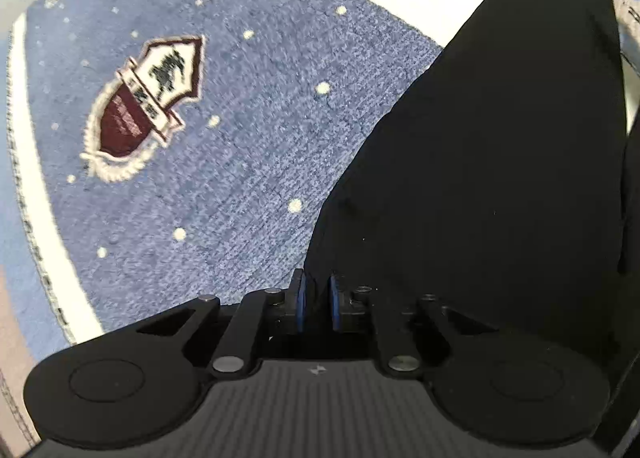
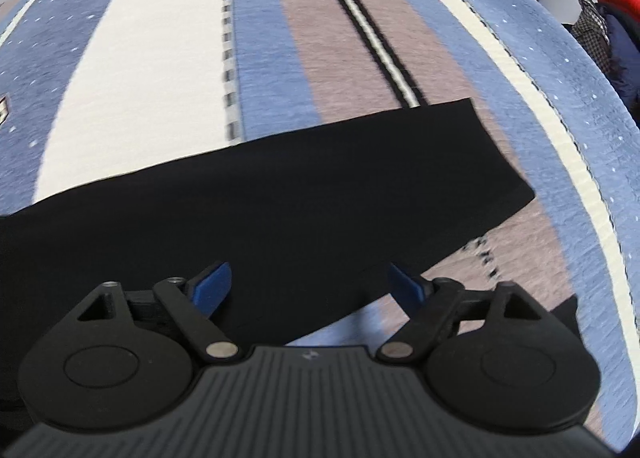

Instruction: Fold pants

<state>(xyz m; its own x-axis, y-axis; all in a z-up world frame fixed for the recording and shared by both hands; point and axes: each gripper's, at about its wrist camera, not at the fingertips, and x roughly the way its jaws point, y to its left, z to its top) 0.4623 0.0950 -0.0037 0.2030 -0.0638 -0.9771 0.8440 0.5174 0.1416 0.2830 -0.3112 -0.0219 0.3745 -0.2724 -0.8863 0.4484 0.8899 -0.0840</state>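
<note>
While the left tongs point(image 1: 317, 300) point almost straight down, their blue pads point(image 1: 301, 302) are pinched together on an edge of the black pants point(image 1: 480, 178). From there the dark cloth rises up the right side of that view, over a blue blanket point(image 1: 248, 146) with white dots and a red badge point(image 1: 140, 106). In the other view the right tongs point(image 2: 310, 278) tilt down with their jaws wide apart, holding nothing. They hang just above a pant leg point(image 2: 280, 198) lying flat across the striped blanket.
</note>
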